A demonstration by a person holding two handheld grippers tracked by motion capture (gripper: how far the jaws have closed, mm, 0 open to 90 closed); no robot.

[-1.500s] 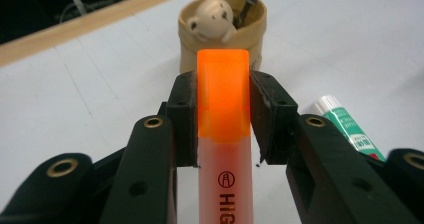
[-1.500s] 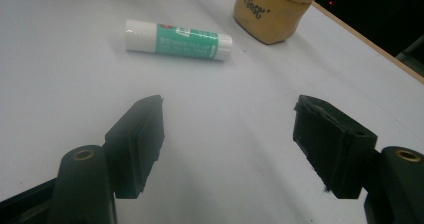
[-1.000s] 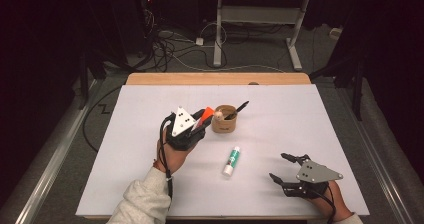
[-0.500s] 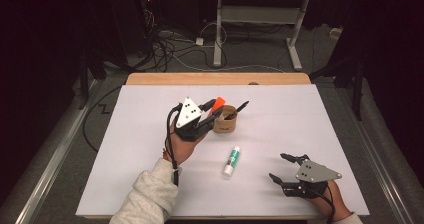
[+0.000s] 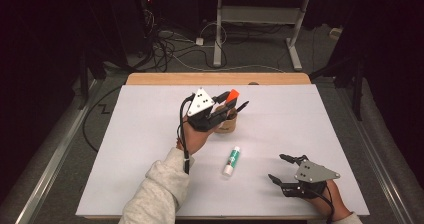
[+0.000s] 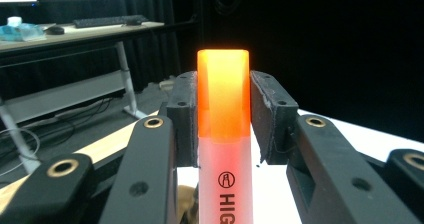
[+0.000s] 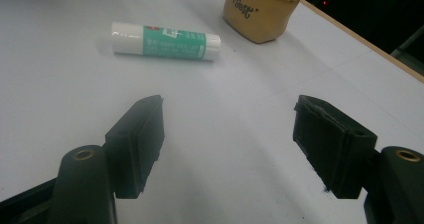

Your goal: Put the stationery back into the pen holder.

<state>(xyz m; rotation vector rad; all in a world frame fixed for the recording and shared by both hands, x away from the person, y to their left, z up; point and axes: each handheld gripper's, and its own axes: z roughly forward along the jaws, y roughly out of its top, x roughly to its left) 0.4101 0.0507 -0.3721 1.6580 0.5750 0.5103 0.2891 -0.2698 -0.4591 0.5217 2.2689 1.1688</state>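
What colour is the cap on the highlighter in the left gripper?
Orange, on the highlighter; the left gripper view shows it best.

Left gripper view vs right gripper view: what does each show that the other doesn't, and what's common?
Left gripper view alone: the orange highlighter clamped between the left claw, with a desk and keyboard behind. Right gripper view alone: the glue stick lying on the white table, and the right claw open over bare surface. Shared: the tan cup, a sliver of it low in the left gripper view.
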